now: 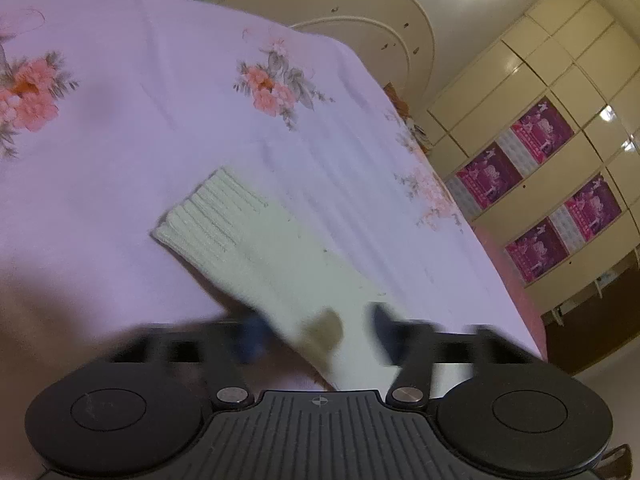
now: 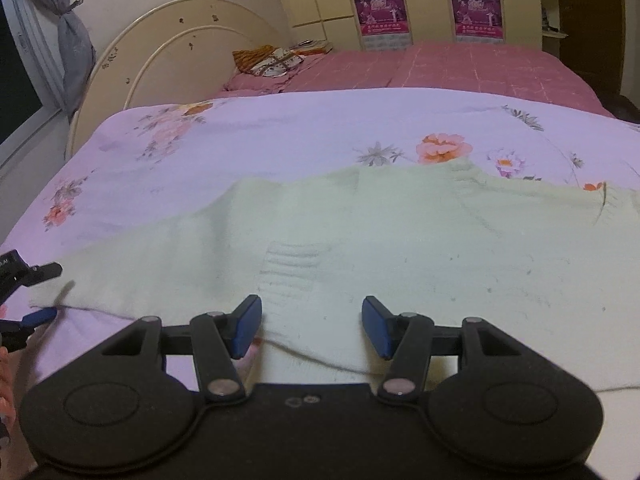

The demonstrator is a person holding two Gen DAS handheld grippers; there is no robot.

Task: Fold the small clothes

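Note:
A pale cream knitted sweater (image 2: 400,240) lies spread flat on a lilac floral bedsheet (image 2: 280,136). In the left wrist view its sleeve (image 1: 256,240) with a ribbed cuff (image 1: 208,208) stretches away from my left gripper (image 1: 316,332), whose blurred jaws stand open around the sleeve's near end. My right gripper (image 2: 312,326) is open and empty over the sweater's near hem; a loose yarn thread (image 2: 304,354) runs between its blue pads (image 2: 248,326). The left gripper's tips (image 2: 40,316) show at the right wrist view's left edge.
A cream headboard (image 2: 160,40) stands at the bed's far end. A pink checked blanket (image 2: 440,68) and a patterned pillow (image 2: 276,60) lie beyond the sheet. Cream wardrobes with purple posters (image 1: 544,128) line the wall. The sheet drops off at the bed's right edge (image 1: 480,240).

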